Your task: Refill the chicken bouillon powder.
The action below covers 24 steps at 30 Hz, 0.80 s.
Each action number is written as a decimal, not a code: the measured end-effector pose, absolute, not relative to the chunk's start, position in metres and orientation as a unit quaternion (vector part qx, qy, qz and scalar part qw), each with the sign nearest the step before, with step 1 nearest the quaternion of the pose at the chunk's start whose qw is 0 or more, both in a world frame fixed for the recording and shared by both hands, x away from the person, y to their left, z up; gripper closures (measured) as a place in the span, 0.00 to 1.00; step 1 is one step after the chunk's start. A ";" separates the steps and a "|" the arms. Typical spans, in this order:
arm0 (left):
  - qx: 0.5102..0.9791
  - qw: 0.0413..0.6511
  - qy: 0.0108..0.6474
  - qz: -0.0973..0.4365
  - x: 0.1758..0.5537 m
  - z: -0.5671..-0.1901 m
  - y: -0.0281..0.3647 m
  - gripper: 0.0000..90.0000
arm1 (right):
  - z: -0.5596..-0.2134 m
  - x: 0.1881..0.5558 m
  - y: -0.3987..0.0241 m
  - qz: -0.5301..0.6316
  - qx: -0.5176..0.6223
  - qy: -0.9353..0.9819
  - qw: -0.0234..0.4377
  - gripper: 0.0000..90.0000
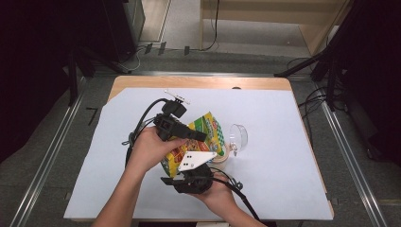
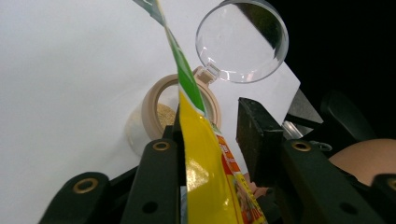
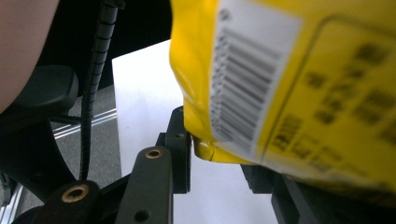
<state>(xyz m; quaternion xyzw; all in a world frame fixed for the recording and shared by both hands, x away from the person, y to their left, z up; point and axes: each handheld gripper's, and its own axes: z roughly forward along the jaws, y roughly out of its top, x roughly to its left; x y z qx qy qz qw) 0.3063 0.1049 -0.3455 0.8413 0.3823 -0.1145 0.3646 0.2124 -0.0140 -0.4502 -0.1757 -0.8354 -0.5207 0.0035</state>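
With both tools, left (image 1: 201,136) and right (image 1: 166,180), I gripped the limp, crinkly pouch (image 1: 204,128) by its edges above the jar (image 1: 221,156).

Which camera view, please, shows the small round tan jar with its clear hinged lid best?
The left gripper view: the small round tan jar stands open, clear hinged lid flipped back, granules inside. The high view shows it partly hidden behind the yellow snack bag.
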 end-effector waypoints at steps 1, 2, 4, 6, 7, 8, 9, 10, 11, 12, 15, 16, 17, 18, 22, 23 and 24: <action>0.842 0.363 0.382 -0.113 0.305 -0.345 0.104 0.79 | -0.451 0.212 -0.014 -0.520 -0.176 -0.836 0.002 0.77; 0.843 0.363 0.382 -0.108 0.304 -0.344 0.103 0.81 | -0.451 0.212 -0.014 -0.521 -0.175 -0.835 0.000 0.77; 0.848 0.358 0.378 -0.102 0.301 -0.341 0.101 0.82 | -0.451 0.212 -0.013 -0.521 -0.177 -0.835 0.004 0.77; 0.852 0.353 0.376 -0.092 0.300 -0.340 0.100 0.84 | -0.451 0.212 -0.013 -0.524 -0.176 -0.833 0.006 0.77; 0.852 0.352 0.375 -0.092 0.301 -0.339 0.101 0.85 | -0.450 0.212 -0.013 -0.527 -0.173 -0.832 0.005 0.78; 0.854 0.351 0.374 -0.092 0.303 -0.339 0.101 0.86 | -0.449 0.211 -0.013 -0.528 -0.171 -0.832 0.009 0.78; 0.857 0.345 0.372 -0.092 0.305 -0.339 0.101 0.86 | -0.447 0.211 -0.013 -0.529 -0.169 -0.831 0.005 0.79; 0.857 0.341 0.375 -0.095 0.308 -0.340 0.101 0.86 | -0.446 0.211 -0.012 -0.529 -0.166 -0.832 0.003 0.79; 0.854 0.340 0.379 -0.101 0.312 -0.340 0.102 0.85 | -0.444 0.211 -0.012 -0.527 -0.166 -0.833 0.003 0.79; 0.851 0.342 0.383 -0.108 0.315 -0.340 0.103 0.85 | -0.442 0.211 -0.013 -0.525 -0.168 -0.834 0.009 0.79; 0.848 0.341 0.391 -0.110 0.320 -0.338 0.103 0.85 | -0.439 0.215 -0.013 -0.521 -0.170 -0.836 0.007 0.79; 0.847 0.341 0.393 -0.108 0.321 -0.337 0.102 0.86 | -0.439 0.217 -0.013 -0.521 -0.175 -0.836 0.010 0.79; 0.846 0.342 0.394 -0.106 0.321 -0.337 0.102 0.86 | -0.438 0.218 -0.013 -0.522 -0.178 -0.834 0.011 0.79; 0.845 0.343 0.396 -0.106 0.322 -0.337 0.103 0.86 | -0.438 0.219 -0.013 -0.526 -0.178 -0.832 0.010 0.79; 0.845 0.340 0.400 -0.104 0.320 -0.340 0.105 0.86 | -0.439 0.217 -0.011 -0.527 -0.183 -0.830 0.018 0.79; 0.843 0.342 0.401 -0.106 0.320 -0.340 0.106 0.86 | -0.440 0.217 -0.011 -0.526 -0.181 -0.831 0.013 0.79; 0.842 0.344 0.401 -0.108 0.320 -0.340 0.107 0.85 | -0.440 0.216 -0.011 -0.524 -0.182 -0.832 0.015 0.79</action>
